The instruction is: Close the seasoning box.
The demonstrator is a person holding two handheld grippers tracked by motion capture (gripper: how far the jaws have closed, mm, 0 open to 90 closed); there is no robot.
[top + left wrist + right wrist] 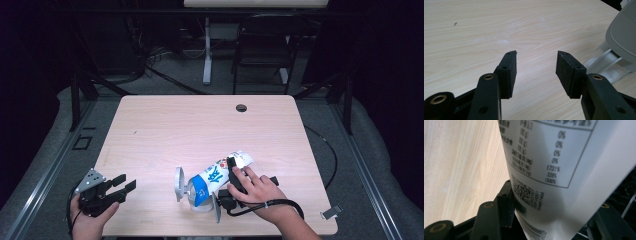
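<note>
A white and blue pouch lies slanted near the front of the wooden table. Its lower end rests at a clear container with a grey lid. My right gripper, held by a hand, is shut on the pouch's upper part. In the right gripper view the printed label and barcode of the pouch sit between the jaws of the gripper. My left gripper stands open at the table's front left corner, empty. In its own view this gripper faces bare wood, with the container at the right.
A cable hole sits near the table's far edge. A small grey clip lies at the front right corner. A black cable loops off the right side. A dark chair and a desk leg stand behind the table.
</note>
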